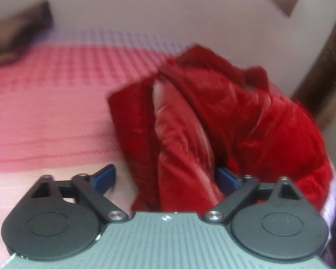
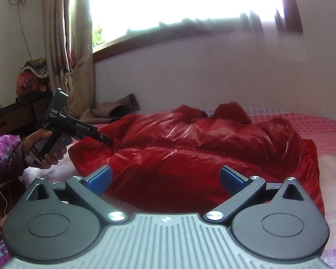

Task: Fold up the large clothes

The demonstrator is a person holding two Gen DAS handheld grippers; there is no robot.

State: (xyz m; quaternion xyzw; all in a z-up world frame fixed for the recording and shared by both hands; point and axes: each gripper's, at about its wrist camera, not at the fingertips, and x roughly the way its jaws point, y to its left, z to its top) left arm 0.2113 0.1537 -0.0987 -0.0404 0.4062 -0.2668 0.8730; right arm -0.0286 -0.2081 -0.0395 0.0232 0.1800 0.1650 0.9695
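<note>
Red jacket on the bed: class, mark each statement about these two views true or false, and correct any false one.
1. The red jacket lies on a pink bedspread. True.
2. The right tool is shut on the jacket. False: its jaws stand wide open, with the jacket lying beyond them.
3. A hand holds the left tool at the jacket's edge. True.
4. The jacket is neatly folded into a square. False: it lies rumpled and spread out.
5. A window is above the wall behind the bed. True.
6. The jacket is blue. False: it is red and shiny.
</note>
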